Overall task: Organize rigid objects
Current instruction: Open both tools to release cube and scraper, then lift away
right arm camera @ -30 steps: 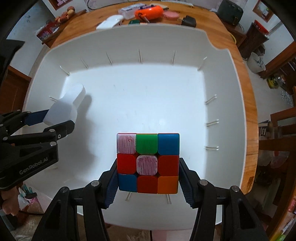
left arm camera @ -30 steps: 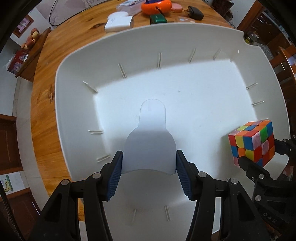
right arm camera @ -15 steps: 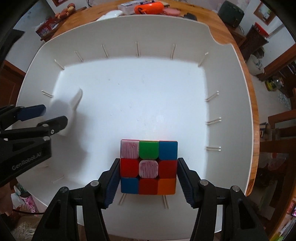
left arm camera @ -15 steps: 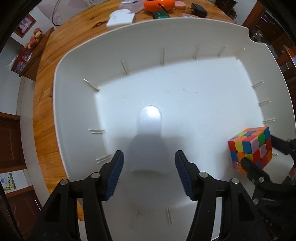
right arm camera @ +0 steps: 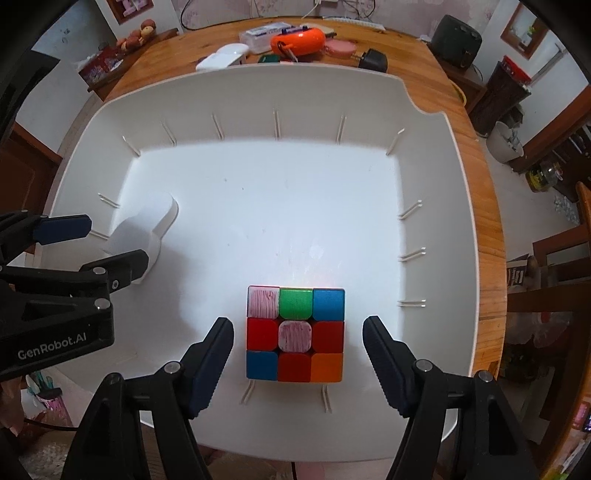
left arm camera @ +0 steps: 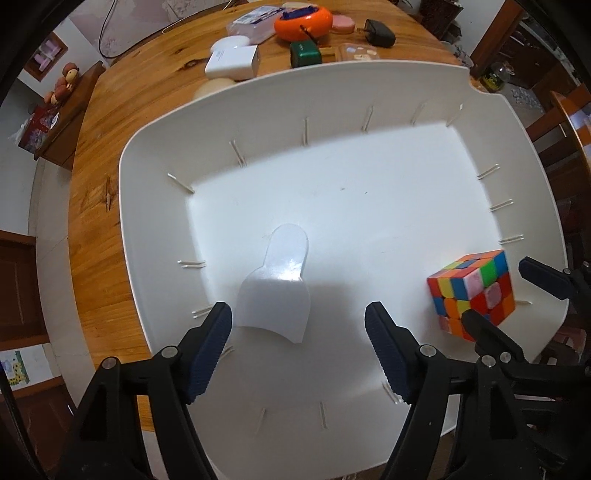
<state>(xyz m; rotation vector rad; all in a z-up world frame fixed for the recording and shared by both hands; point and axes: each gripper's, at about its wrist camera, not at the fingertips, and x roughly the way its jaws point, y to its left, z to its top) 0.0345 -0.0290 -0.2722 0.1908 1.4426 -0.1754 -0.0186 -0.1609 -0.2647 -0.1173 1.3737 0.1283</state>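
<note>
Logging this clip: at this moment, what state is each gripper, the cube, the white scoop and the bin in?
left gripper: open, holding nothing.
right gripper: open, fingers either side of the cube, apart from it.
puzzle cube: scrambled, resting on the bin floor.
white scoop: lying on the bin floor, free.
white bin: lidless, holding both items.

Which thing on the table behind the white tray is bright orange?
The rounded orange case, lying beside the clear plastic box; its neighbours are white, pink, green or black.

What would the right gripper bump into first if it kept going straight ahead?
Probably the cube. It sits right between the open right gripper fingers, inside the white bin, so it seems first in line.
</note>
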